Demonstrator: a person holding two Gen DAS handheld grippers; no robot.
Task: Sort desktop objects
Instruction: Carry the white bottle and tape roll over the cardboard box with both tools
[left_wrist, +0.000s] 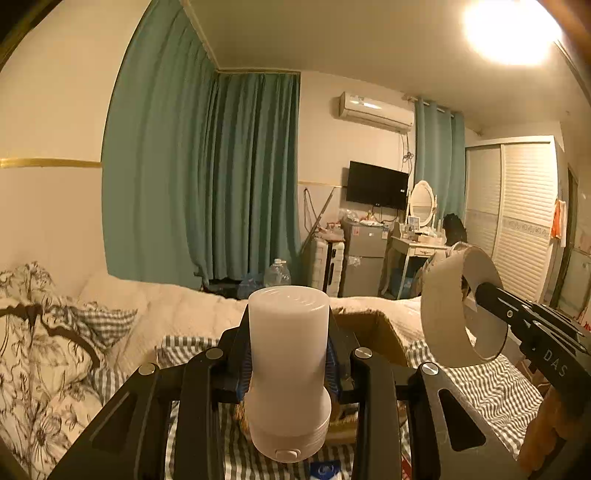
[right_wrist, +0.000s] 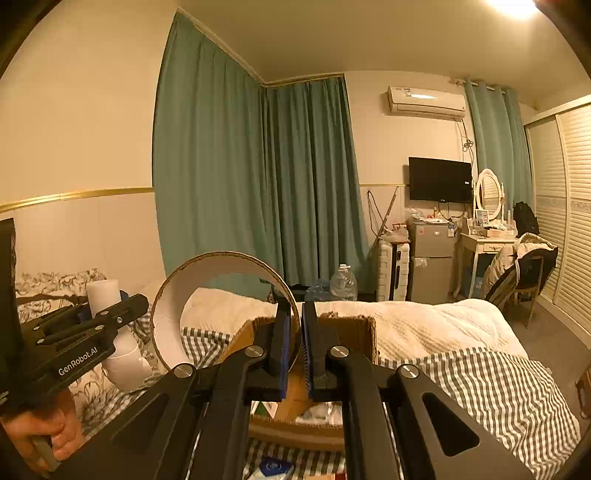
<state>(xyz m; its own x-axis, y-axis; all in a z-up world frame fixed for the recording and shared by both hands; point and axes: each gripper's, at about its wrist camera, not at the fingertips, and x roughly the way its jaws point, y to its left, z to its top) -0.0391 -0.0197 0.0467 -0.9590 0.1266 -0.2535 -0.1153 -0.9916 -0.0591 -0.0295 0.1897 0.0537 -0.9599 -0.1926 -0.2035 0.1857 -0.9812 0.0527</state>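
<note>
Both grippers are loaded and held in the air above the bed (right_wrist: 424, 325), so the sorting is in the middle of a carrying step, not at its end.

The left gripper (left_wrist: 290, 354) has its jaws clamped on a white plastic dispenser (left_wrist: 289, 365), gripped around its narrower middle. It stands upright between the blue pads, with a small oval button low on its base. In the right wrist view the same dispenser shows at the left, and a hand (right_wrist: 44, 432) holds the handle of that gripper.

The right gripper (right_wrist: 293, 339) has its jaws pressed together on the thin wall of a large cardboard ring (right_wrist: 162, 321), which looks like an empty tape core. The ring hangs to the left of the jaws, its opening facing the camera.

Just below and ahead of both grippers an open cardboard box (right_wrist: 365, 332) sits on the striped bed cover. Some packets or papers seem to lie inside, but I cannot tell what they are.

My judgement: two objects are picked up but neither is placed yet. If the box is the target, what is left is to bring each object over it, lower it and let go. No tabletop is visible here, so how many objects still wait to be sorted cannot be told.
</note>
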